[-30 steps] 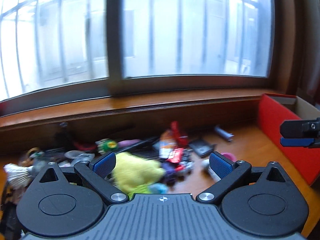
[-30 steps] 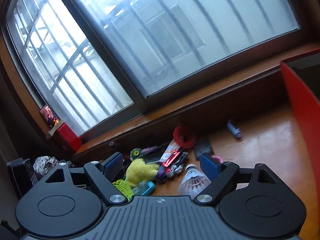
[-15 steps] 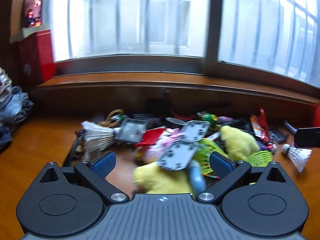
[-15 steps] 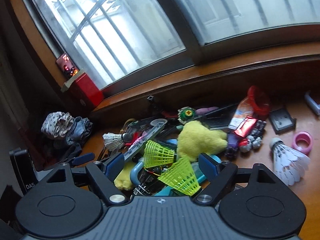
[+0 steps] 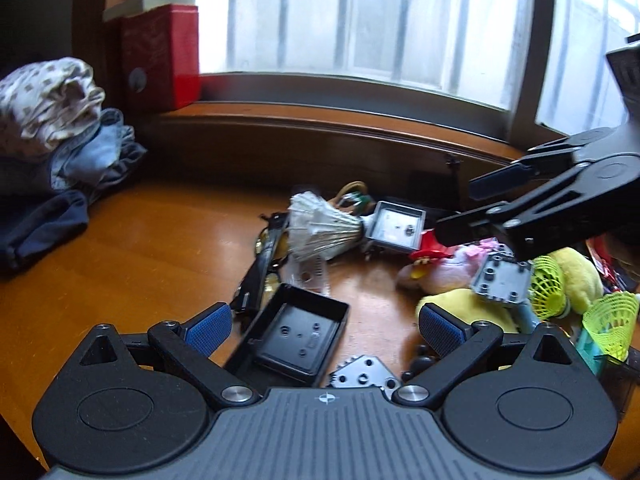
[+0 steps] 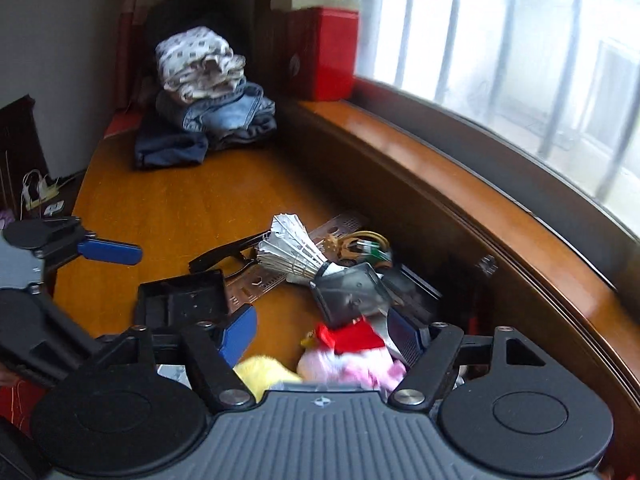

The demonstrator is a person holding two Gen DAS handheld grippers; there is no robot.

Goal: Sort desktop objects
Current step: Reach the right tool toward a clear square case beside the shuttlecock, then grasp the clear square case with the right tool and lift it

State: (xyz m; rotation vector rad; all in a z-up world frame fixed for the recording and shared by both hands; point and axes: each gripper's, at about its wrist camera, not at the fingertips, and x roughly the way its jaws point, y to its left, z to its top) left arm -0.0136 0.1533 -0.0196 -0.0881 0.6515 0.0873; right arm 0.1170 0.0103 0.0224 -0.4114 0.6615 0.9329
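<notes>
Both grippers hang over the heap with their jaws spread apart and nothing between them. The left gripper (image 5: 324, 326) is above a shallow black tray (image 5: 298, 338) lying open side up with nothing in it. The right gripper (image 6: 324, 330) is over a pink plush toy (image 6: 348, 362) with a red cap. Beyond lies a white shuttlecock (image 5: 322, 232), its tip against a small grey box (image 5: 396, 228), also bare inside. All this sits on a wooden desk (image 5: 140, 264) under a barred window (image 5: 360, 16). Folded clothes (image 6: 208, 92) are stacked in the far corner beside a red box (image 6: 322, 52) on the sill.
</notes>
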